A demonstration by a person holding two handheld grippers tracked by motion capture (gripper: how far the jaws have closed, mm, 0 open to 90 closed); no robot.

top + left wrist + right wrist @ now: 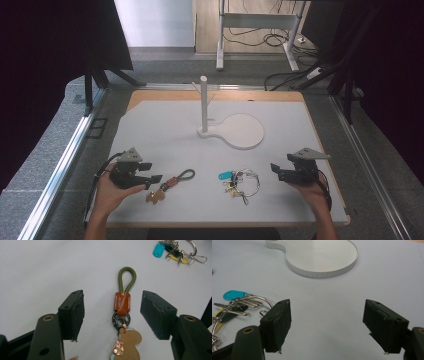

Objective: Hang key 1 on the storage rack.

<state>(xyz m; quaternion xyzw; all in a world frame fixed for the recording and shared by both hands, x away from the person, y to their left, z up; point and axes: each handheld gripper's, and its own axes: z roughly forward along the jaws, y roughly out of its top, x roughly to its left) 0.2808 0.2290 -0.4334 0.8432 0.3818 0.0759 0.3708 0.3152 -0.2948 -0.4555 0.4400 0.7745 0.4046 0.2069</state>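
Left hand-held gripper (pixel 150 179): released, jaws wide apart, low over the tabletop (pixel 165 125) at its near left.
Keychain (pixel 123 315): olive cord loop, brown leather band, dark rings, tan animal charm; flat on the tabletop, in line between the left jaws, touching neither.
Right hand-held gripper (pixel 276 171): released, nothing between its jaws, near right.
Key bunch (pixel 240 181): turquoise tag, wire rings; between both grippers.
White stand (pixel 240 131): upright post, round base; farther back, centre.

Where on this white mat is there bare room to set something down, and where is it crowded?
Free: the mat's left stretch beside the peg stand, and the right stretch beyond its round base. Crowded: the near strip, with the green-loop keychain and key bunch between both grippers.
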